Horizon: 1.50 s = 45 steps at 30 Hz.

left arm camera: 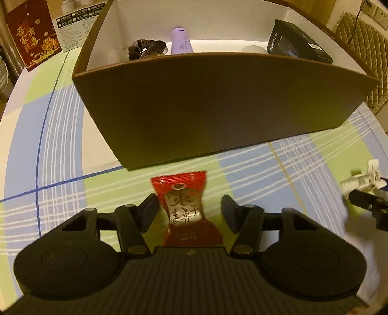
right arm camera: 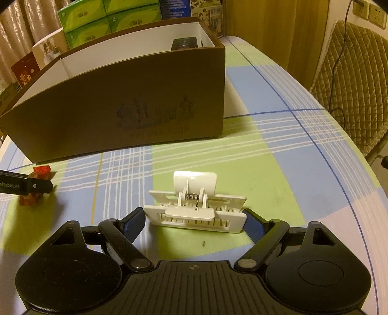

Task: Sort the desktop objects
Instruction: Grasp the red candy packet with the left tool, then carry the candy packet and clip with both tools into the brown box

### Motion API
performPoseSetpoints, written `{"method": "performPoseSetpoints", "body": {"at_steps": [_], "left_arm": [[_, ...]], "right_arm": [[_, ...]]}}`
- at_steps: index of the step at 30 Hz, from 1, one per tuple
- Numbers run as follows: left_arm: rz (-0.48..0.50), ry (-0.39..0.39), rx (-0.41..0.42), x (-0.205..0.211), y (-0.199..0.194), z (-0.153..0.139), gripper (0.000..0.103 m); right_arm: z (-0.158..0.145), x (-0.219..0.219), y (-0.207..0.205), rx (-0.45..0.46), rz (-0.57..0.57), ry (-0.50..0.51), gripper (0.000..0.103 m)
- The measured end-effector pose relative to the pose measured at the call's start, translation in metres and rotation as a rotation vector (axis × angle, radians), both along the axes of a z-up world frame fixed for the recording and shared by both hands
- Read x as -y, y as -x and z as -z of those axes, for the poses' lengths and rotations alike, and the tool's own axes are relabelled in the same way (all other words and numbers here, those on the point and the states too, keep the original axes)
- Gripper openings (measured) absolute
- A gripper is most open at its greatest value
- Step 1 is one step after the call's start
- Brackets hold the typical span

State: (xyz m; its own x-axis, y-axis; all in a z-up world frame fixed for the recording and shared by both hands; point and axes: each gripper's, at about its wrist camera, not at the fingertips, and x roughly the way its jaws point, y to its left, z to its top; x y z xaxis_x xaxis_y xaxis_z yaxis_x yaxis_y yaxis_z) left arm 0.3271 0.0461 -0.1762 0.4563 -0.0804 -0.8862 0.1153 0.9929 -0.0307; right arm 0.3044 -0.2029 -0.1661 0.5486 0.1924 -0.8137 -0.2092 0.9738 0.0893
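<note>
A red snack packet lies on the checked tablecloth between the fingers of my left gripper, which is open around it; the left finger is close to its edge. The packet also shows in the right wrist view at far left, behind the left gripper's finger. A white plastic hair clip lies between the fingers of my right gripper; the fingers sit at both ends of the clip, touching or nearly so. The clip shows in the left wrist view at far right. A brown cardboard box stands just behind both.
Inside the box lie a dark scrunchie, a purple bottle and a black carton. Red and white cartons and green tissue packs stand behind the box. A padded chair is at the table's right edge.
</note>
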Motion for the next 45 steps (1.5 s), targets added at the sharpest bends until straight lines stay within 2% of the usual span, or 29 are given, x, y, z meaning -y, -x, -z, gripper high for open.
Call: {"method": "performPoseSetpoints", "body": {"at_steps": [3, 8, 25, 33, 45], "left_arm": [[0.015, -0.025, 0.018, 0.001, 0.001, 0.002, 0.041], [0.026, -0.013, 0.022, -0.001, 0.008, 0.001, 0.023], [0.018, 0.055, 0.009, -0.011, 0.063, -0.016, 0.023], [0.034, 0.071, 0.102, -0.009, 0.068, -0.055, 0.023], [0.050, 0.078, 0.255, -0.003, 0.034, -0.113, 0.023]], "right_arm": [[0.001, 0.000, -0.001, 0.001, -0.004, -0.002, 0.083], [0.000, -0.002, 0.001, -0.002, -0.022, -0.007, 0.083], [-0.014, -0.024, 0.020, 0.000, -0.145, -0.058, 0.083], [-0.040, -0.040, 0.020, 0.043, -0.218, -0.107, 0.083], [-0.099, -0.061, -0.003, 0.201, -0.315, -0.142, 0.083]]}}
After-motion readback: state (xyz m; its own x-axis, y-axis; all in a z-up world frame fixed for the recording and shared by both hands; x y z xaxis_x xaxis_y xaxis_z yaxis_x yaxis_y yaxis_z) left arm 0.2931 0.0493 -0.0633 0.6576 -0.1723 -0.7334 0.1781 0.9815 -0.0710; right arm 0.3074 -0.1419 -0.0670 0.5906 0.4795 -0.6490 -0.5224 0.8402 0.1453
